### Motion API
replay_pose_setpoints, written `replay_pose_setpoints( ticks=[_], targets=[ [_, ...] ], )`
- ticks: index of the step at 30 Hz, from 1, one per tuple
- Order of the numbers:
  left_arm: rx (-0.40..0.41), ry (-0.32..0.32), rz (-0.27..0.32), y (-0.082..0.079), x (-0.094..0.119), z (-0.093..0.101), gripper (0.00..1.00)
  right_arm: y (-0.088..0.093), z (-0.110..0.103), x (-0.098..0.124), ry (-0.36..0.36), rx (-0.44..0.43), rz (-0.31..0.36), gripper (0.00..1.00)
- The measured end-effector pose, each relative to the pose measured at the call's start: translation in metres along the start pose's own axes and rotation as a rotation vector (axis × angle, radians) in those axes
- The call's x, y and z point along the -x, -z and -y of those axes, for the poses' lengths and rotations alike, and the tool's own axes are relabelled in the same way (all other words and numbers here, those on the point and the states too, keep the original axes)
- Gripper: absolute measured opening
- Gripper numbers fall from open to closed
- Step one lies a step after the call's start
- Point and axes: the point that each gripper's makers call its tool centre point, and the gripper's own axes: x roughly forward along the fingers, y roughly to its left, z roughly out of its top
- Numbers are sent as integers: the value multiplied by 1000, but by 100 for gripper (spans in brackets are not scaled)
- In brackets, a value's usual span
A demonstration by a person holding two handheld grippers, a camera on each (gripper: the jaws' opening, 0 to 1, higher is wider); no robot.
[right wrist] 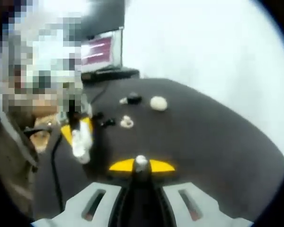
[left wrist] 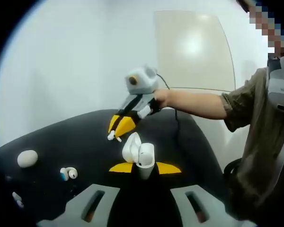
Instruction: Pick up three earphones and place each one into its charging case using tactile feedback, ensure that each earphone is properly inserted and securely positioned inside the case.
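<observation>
earphone (right wrist: 141,161) in right tool (right wrist: 141,166) (pinched), case (left wrist: 143,159) apart

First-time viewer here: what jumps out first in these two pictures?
In the left gripper view, the left gripper holds an open white charging case upright, while the right gripper reaches in above it with a white earphone pinched at its tip. On the black table to the left lie a closed white case and a loose earphone.

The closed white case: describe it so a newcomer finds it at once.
On the dark table, look toward its left edge in the left gripper view. The closed white case lies there, egg-shaped and shut, unlike the open case held in the left gripper.
</observation>
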Motion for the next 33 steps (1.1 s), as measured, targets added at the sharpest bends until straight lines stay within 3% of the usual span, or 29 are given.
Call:
replay_pose_setpoints(
  ticks=[9,14,20,24,27,33],
  targets=[
    [1,-1,0,0,0,-1,13,-46,-16,28,81,176,177,12],
    [2,-1,0,0,1,-1,13,-68,-39,40,118,348,255,12],
    [5,-1,0,0,1,0,13,-72,-74,38,79,548,221,12],
    [2,-2,0,0,2,0,13,-56,-91,26,56,721,126,12],
    [2,-2,0,0,2,0,13,-46,-96,18,56,795,77,12],
    [2,-2,0,0,2,0,13,-35,-102,10,36,837,46,12]
  ],
)
